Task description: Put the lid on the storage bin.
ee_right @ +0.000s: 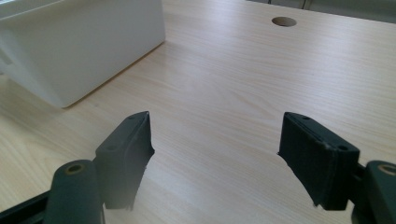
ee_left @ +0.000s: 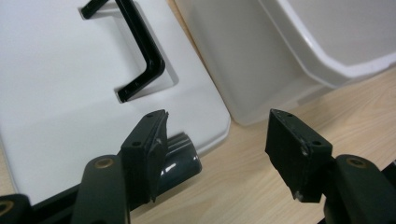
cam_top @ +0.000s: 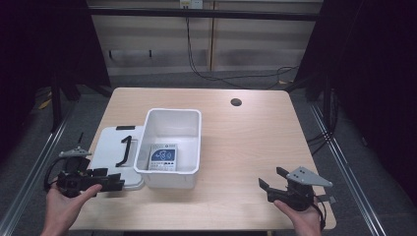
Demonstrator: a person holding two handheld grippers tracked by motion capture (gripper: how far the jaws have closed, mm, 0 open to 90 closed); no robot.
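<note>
A white plastic bin (cam_top: pixel 189 129) stands mid-table, and a blue and white packet (cam_top: pixel 163 157) lies flat in it. To its left a white lid (cam_top: pixel 105 147) with a black handle (cam_top: pixel 125 150) rests on the table. My left gripper (cam_top: pixel 117 183) is held level at the lid's near corner, pointing right. In the left gripper view (ee_left: pixel 219 135) the jaws stand apart over the lid's corner (ee_left: pixel 210 116), and a dark grey latch (ee_left: pixel 182 161) sits beside one jaw. Nothing is pressed between the pads. My right gripper (cam_top: pixel 269 178) hovers open over bare wood (ee_right: pixel 215 140) at the front right.
A round cable hole (cam_top: pixel 236 102) lies at the table's far right, also seen in the right gripper view as the hole (ee_right: pixel 284 21). The bin's side wall (ee_right: pixel 84 51) is to the right gripper's left. Bare tabletop (cam_top: pixel 246 147) spreads between bin and right gripper.
</note>
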